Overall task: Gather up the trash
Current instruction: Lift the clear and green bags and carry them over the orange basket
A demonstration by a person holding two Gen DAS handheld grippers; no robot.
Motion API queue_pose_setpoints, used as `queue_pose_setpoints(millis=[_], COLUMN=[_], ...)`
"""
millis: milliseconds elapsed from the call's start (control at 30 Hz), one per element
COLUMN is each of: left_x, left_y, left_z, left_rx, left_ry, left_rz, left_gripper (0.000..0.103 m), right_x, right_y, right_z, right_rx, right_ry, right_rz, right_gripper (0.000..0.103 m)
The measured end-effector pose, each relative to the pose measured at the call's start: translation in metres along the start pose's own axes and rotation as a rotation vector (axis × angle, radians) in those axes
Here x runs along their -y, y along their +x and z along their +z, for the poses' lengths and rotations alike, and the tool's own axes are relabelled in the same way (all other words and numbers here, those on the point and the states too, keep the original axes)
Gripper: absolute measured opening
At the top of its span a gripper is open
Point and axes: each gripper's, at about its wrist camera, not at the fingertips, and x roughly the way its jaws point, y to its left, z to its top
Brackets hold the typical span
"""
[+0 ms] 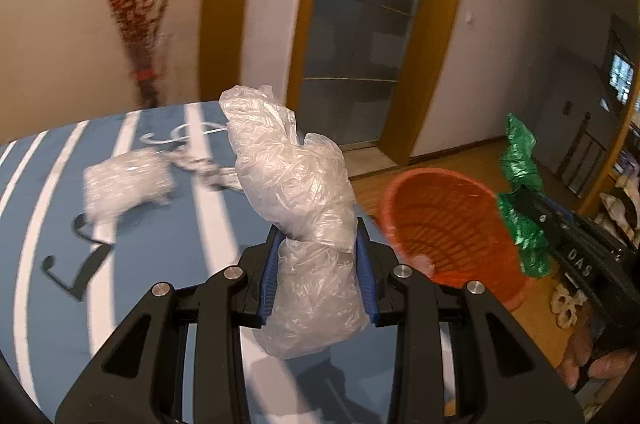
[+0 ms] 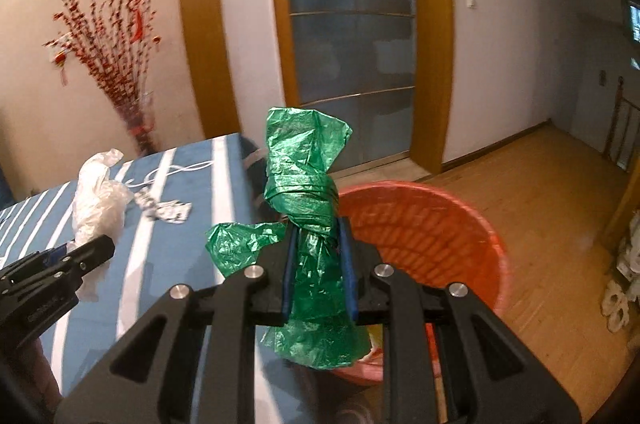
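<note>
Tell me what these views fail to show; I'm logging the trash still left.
- Left wrist view: silvery wrapper on the table, smeared by motion blur.
- Both views: orange basket bottom, hidden by green bag and clear bag.
- Right wrist view: left gripper cut off by the edge.

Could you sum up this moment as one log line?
left gripper: shut on clear bag | right gripper: shut on green bag | orange basket: beside table

Home: sliding door [image 2: 352, 63], tablecloth [image 2: 180, 252]
</note>
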Motion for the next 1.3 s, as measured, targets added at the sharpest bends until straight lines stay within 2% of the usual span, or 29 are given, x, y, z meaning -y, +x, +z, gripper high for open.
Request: queue_pose_setpoints(millis=[200,533,933,1300], left_x=[0.043,0.094,0.121,0.127], left_y=[0.009,0.037,0.066,0.086], left_z=[0.005,0.006,0.003,0.005], left_rx=[0.026,0.024,-0.021,-0.043], left_ry=[0.054,0.093,0.107,0.121], left_rz=[-0.071,-0.190,-0.236,-0.253], left_gripper=[0.034,0.034,0.034,0.034], right_x=[0.037,0.085,0.112,0.127], right_y=[-0.008,-0.010,0.008,0.027], right_z=[-0.002,-0.002,0.002,0.008], right_rx=[0.032,0.061,0.059,0.053], right_ry=[0.034,0.109,0.147,0.161], right_rz=[-0.064,-0.098,-0.102,-0.080], right_gripper=[0.021,0.021,0.021,0.022])
